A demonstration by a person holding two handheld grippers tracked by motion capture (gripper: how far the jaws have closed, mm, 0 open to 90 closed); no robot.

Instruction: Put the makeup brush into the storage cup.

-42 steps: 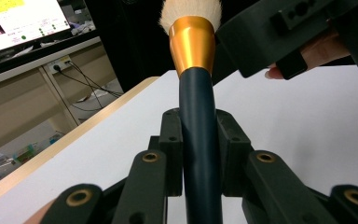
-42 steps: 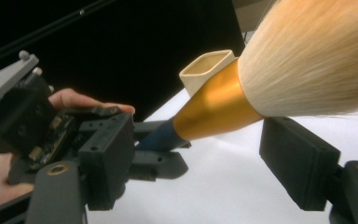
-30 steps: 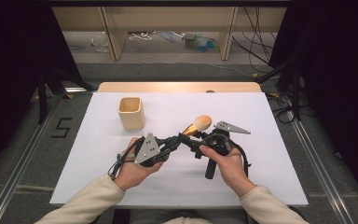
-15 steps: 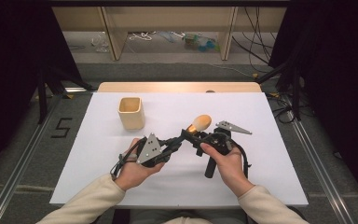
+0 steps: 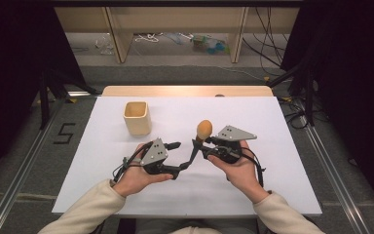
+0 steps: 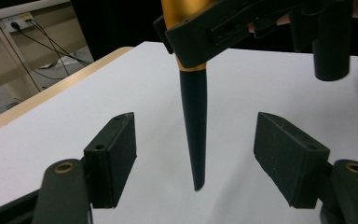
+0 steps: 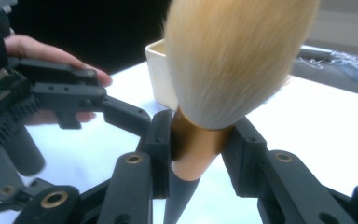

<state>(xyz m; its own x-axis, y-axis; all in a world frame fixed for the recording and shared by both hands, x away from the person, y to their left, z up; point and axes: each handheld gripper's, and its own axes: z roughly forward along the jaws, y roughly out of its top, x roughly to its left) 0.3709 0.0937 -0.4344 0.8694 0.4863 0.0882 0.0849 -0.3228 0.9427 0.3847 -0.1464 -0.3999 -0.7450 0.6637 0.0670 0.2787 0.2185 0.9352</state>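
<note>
Mid-handover at frame centre: your right gripper (image 5: 200, 142) clamps the brush (image 5: 204, 129) (gold collar); your left gripper (image 6: 196, 156), jaws apart, must close on its handle.

Even overhead light falls on the white table (image 5: 292, 190), which reads bright with soft, faint shadows under the hands. Surroundings stay dark. In the right gripper view, the brush (image 7: 233, 60) is close and blurred; backgrounds are soft.
</note>
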